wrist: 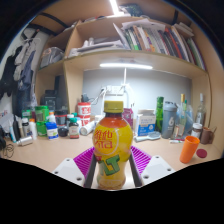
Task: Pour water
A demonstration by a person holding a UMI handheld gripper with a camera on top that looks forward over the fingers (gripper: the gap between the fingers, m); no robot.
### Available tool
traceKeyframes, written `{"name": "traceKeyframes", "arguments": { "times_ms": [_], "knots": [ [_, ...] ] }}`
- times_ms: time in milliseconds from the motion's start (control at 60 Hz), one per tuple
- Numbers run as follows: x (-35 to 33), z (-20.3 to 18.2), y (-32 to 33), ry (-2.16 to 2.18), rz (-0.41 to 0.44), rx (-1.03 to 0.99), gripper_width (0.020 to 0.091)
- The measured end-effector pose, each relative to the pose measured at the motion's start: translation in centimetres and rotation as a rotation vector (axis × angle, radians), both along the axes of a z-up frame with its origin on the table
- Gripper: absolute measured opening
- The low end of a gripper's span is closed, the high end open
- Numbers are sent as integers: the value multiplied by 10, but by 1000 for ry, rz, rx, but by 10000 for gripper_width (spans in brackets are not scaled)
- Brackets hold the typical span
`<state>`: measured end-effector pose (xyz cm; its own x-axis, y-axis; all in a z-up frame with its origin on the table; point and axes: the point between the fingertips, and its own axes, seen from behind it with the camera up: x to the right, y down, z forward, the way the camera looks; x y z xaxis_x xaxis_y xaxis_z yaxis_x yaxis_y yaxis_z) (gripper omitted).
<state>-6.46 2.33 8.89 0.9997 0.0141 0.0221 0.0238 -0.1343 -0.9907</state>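
I see a yellow juice bottle [112, 140] in the lower centre of the frame, standing upright between the two fingers [112, 172]. The bottle has a yellow cap and a yellow label with red and green print. The magenta pads [84, 158] show on either side of the bottle at its lower half. The pads sit close against the bottle's sides, so I read the fingers as closed onto it, with the opening no wider than the bottle itself. I cannot tell whether the bottle's base rests on the counter [160, 150] or is lifted clear of it, because the base is hidden between the fingers.

Beyond the bottle, the pale wooden counter runs across the middle of the frame. At the right of the frame an orange cup [189, 149] stands on the counter, well apart from the bottle. Behind it, at the middle right, I see a green bottle [159, 113] and several clear bottles against the back wall. At the middle left a crowded group of small bottles and jars [55, 122] stands on the counter.

In the upper part of the frame a wooden shelf [110, 58] carries a row of books [160, 38], leaning at the upper right. A light strip [126, 66] glows under the shelf.
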Motion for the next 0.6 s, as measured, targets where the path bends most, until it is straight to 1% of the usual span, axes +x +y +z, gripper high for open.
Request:
{"name": "traceKeyframes", "arguments": {
  "times_ms": [33,133,200,317,383,500,600],
  "knots": [
    [1,2,3,0,-6,12,573],
    [-2,1,7,19,22,24,478],
    [-1,2,10,40,39,39,444],
    [11,7,15,99,57,33,443],
    [19,27,18,242,78,52,442],
    [56,76,21,681,105,94,440],
    [101,102,27,1154,127,101,438]
  ]
}}
